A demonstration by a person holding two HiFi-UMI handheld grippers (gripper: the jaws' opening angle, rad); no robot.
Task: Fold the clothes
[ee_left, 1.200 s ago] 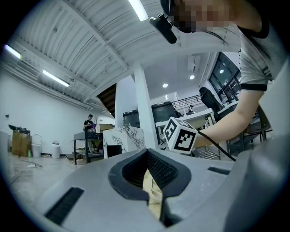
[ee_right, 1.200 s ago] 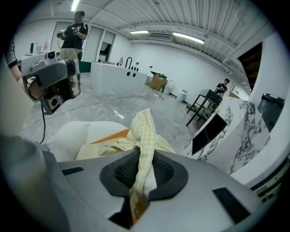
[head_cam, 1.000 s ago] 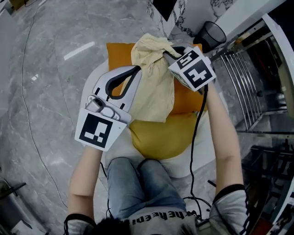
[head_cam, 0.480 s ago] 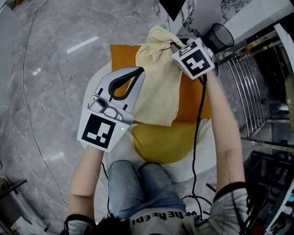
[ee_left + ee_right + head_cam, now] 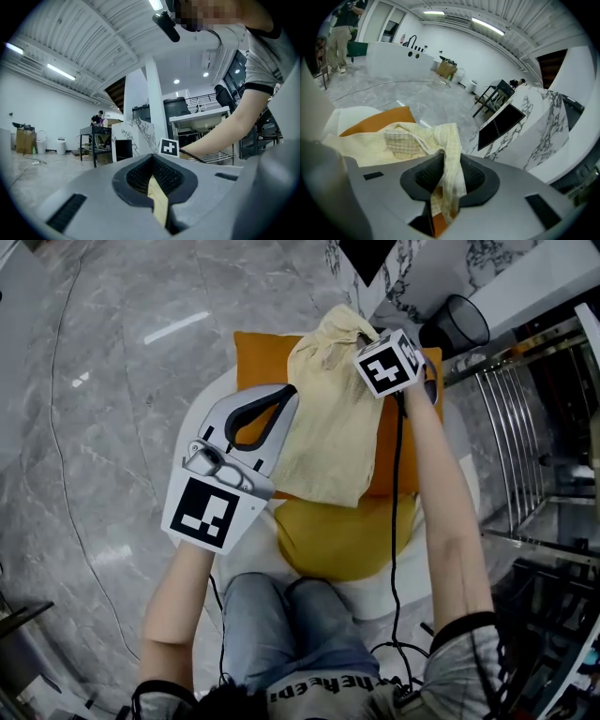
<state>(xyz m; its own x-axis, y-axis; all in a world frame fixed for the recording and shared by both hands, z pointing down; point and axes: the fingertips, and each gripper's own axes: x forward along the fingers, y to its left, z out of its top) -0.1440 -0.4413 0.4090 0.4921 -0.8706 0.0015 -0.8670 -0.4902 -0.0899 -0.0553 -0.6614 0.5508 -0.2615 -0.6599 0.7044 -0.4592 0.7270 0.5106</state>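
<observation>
Atop orange cushion [image 5: 253,357]: pale yellow checked cloth [image 5: 328,427], soft, crumpled, far end bunched, long axis running from far end toward person. Left gripper [image 5: 287,395] held level, clenched on cloth's thin side edge. Right gripper [image 5: 445,176] tilted down, jaws just opening, cloth hanging loose between them.

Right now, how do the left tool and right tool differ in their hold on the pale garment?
The left tool is shut on a thin edge of the pale garment; on the right tool the jaws have just been opening, a bunched fold loose between them. The left tool points level; the right tool tilts down. Both meet the same garment.
</observation>
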